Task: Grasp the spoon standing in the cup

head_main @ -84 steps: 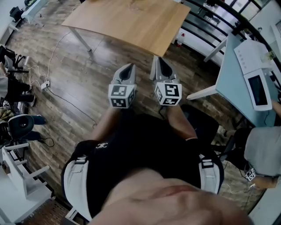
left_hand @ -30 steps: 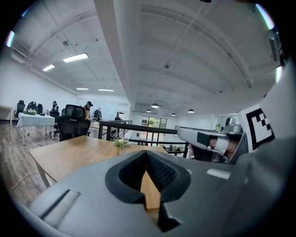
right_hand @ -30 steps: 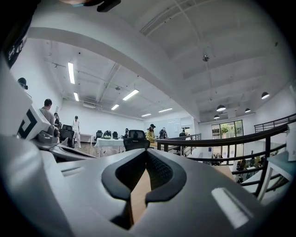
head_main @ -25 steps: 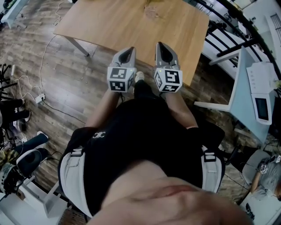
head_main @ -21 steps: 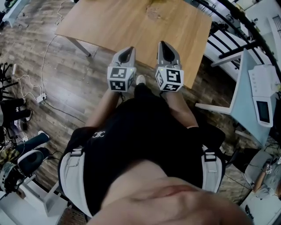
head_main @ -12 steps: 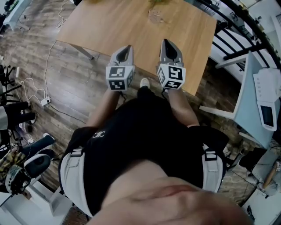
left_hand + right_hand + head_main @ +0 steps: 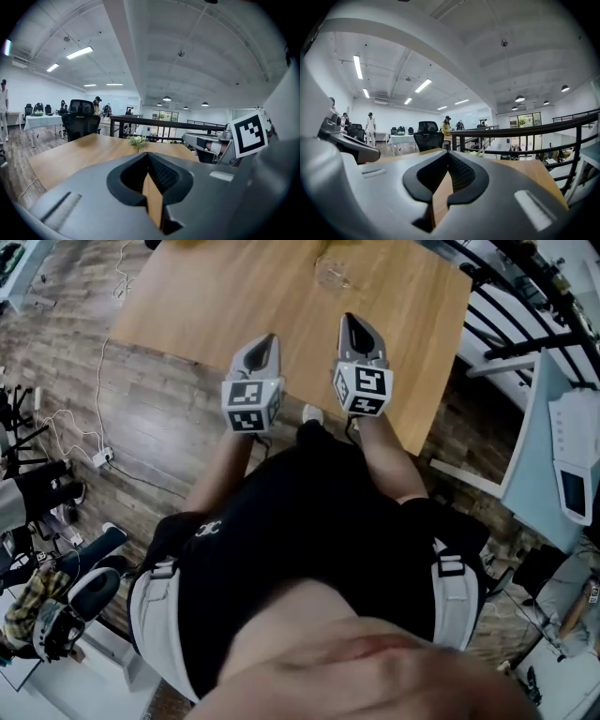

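Note:
A clear glass cup [image 7: 334,275] stands on the far part of the wooden table [image 7: 216,296]; I cannot make out a spoon in it. My left gripper [image 7: 266,339] and right gripper [image 7: 350,321] are held side by side over the table's near edge, well short of the cup. Both are shut on nothing. In the left gripper view the shut left gripper [image 7: 148,155] points across the tabletop [image 7: 89,150] toward a small bunch of flowers [image 7: 137,140]. The right gripper [image 7: 449,154] looks along the table too.
A black railing [image 7: 525,296] runs along the table's right side, with a light blue desk [image 7: 562,437] and a white device [image 7: 577,460] beyond it. Cables [image 7: 98,427] lie on the wooden floor at left. An office chair [image 7: 80,123] and people stand far off.
The table has come nearer as the person walked up to it. Both grippers went from over the floor to over the table's near edge, still shut.

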`<act>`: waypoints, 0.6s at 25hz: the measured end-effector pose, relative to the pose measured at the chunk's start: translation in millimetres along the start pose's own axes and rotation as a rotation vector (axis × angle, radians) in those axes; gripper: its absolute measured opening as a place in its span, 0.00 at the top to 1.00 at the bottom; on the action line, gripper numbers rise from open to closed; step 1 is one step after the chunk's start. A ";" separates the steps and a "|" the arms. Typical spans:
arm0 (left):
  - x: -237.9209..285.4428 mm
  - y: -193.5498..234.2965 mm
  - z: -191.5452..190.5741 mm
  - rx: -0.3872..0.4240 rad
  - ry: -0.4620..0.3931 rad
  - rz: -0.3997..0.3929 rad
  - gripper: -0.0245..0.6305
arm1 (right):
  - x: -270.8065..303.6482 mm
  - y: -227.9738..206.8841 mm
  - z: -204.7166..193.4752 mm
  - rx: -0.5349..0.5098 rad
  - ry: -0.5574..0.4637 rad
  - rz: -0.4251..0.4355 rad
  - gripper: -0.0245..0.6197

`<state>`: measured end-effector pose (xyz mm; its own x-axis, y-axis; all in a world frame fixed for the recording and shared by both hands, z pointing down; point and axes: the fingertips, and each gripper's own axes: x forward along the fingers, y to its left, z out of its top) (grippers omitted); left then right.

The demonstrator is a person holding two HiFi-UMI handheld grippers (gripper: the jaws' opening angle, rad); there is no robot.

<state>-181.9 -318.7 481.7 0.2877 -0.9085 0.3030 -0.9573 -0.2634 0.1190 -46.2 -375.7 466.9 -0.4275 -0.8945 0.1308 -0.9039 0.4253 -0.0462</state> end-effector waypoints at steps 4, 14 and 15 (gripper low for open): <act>33.1 14.4 -0.5 -0.009 0.028 0.020 0.94 | 38.1 -15.9 -9.2 -0.010 0.024 0.006 0.96; 90.6 43.9 -20.4 -0.033 0.121 0.076 0.94 | 125.8 -57.7 -58.9 -0.013 0.149 0.009 0.96; 94.5 45.3 -21.8 -0.035 0.127 0.081 0.94 | 133.1 -60.4 -66.1 -0.014 0.167 0.012 0.96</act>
<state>-197.4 -409.4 536.3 0.2133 -0.8773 0.4300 -0.9765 -0.1780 0.1213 -47.6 -511.4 552.6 -0.4288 -0.8545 0.2933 -0.8980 0.4387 -0.0348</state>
